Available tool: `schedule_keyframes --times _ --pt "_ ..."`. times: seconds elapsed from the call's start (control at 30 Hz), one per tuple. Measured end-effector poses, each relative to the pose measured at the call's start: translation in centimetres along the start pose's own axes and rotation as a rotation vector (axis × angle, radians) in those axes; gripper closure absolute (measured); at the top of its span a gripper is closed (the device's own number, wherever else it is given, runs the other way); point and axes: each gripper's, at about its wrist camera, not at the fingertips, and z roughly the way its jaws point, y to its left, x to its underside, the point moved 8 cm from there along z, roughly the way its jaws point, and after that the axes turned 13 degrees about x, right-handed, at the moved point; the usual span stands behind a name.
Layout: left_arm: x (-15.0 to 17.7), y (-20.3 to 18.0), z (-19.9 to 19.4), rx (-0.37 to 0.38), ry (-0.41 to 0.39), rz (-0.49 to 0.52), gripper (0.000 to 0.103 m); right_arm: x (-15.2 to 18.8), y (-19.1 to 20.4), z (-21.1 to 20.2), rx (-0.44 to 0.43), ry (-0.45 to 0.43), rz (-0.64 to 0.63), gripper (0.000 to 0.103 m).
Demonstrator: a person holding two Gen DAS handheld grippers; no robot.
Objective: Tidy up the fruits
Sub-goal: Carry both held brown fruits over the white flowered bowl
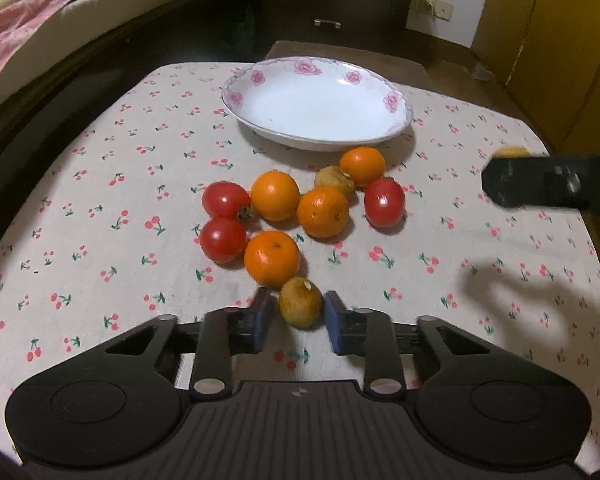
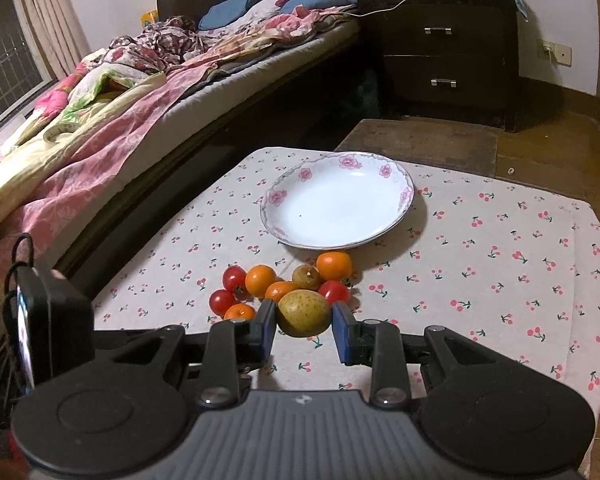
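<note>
In the left wrist view, the left gripper [image 1: 300,316] is seen low over a cherry-print tablecloth [image 1: 100,200], its 2 blue pads [image 1: 260,324] brought in on a small yellow-brown fruit [image 1: 301,302] that sits between them on the cloth. The left pad appears to touch the fruit; a thin gap may remain at the right pad, so a full clamp cannot be confirmed by sight, though the jaws are drawn nearly together. Just beyond this fruit, a cluster is laid out: 4 oranges [image 1: 275,196], 3 red tomatoes [image 1: 225,200] and 1 more brown fruit [image 1: 334,180]. An empty flower-rimmed plate [image 1: 240,96] is set behind the cluster. At the right edge, the right gripper [image 1: 540,186] is seen from the side with a yellowish fruit partly hidden behind it.

In the right wrist view, the right gripper [image 2: 305,324] is raised above the cloth [image 2: 500,260] and clamped on a larger yellow-green fruit [image 2: 304,313], which is pressed between both pads. The cluster and the plate [image 2: 276,200] lie beyond it. A bed [image 2: 140,100] and a dark nightstand [image 2: 440,56] are seen behind.
</note>
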Motion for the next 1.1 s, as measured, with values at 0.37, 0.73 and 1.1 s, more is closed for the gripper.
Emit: schedule_keyframes --times 0.37,0.73,1.1 --pt "-1.9 -2.6 -4.2 0.02 -0.051 0.054 0.072 -0.9 -0.8 -0.7 0.04 -0.031 0.0 0.083" --pt "-9.3 -0.8 -3.3 0.089 -0.169 0.021 0.072 -3.7 -0.8 3.0 0.13 -0.015 0.01 0.083" --pt "-13.7 0.6 1.2 0.048 -0.164 0.002 0.072 -8.2 -1.1 8.4 0.153 -0.032 0.012 0.083"
